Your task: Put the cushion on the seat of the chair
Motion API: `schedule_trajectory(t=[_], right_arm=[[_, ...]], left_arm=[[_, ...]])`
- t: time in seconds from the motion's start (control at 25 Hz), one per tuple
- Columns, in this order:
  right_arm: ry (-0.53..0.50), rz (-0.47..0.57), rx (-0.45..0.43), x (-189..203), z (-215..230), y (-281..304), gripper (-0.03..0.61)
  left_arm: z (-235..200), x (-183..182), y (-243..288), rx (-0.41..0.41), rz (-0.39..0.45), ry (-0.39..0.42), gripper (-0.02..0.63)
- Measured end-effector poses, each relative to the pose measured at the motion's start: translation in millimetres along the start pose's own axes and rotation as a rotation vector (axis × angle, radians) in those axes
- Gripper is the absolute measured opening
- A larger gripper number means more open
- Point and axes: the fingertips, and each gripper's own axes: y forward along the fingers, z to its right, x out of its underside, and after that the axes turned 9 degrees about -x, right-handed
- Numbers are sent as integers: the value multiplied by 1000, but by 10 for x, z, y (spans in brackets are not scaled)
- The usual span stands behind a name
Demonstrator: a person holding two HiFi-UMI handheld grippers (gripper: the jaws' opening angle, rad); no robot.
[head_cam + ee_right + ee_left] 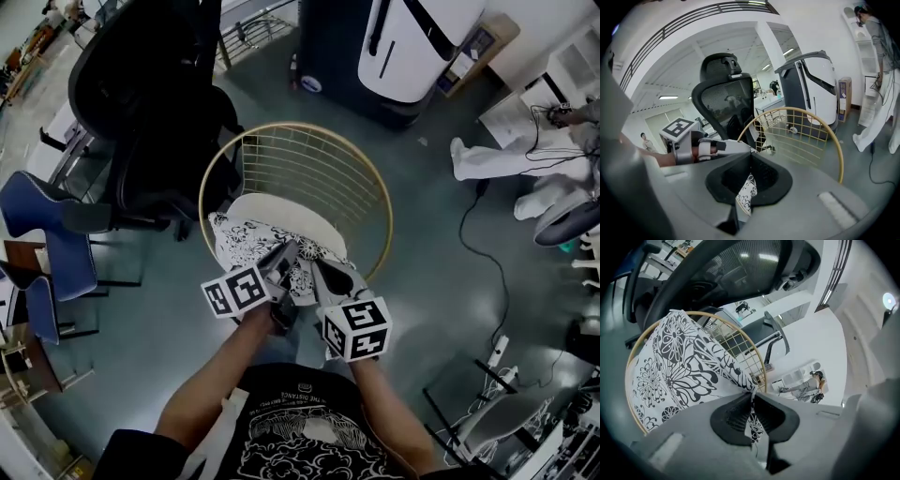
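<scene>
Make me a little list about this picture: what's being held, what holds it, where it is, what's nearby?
Held thing: flowery black-and-white cushion
Holders: left tongs and right tongs, both shut on its near edge
Place: over the white seat of the gold wire chair
Nearby: black office chair, blue chairs

Patterned cushion [242,240] over the seat of the wire chair [380,202]. At its near edge, side by side: left gripper [284,253], right gripper [317,272].

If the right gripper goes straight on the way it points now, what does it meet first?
Most likely the wire back of the chair, just past the cushion it grips; depth is hard to judge.
</scene>
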Motion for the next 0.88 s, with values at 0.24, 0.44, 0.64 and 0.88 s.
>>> schedule_trajectory(t=[0.24, 0.44, 0.64, 0.88], right_arm=[[60, -2, 63, -136, 140, 154, -2], [84, -10, 107, -205, 274, 252, -2], [107, -21, 155, -185, 425, 267, -2], [133, -24, 192, -177, 495, 296, -2]], left_arm=[[-23, -150, 359, 8, -86, -11, 28], [-95, -274, 670, 20, -125, -26, 29], [-219, -321, 970, 25, -159, -52, 38], [-287, -366, 1177, 21, -178, -43, 60]])
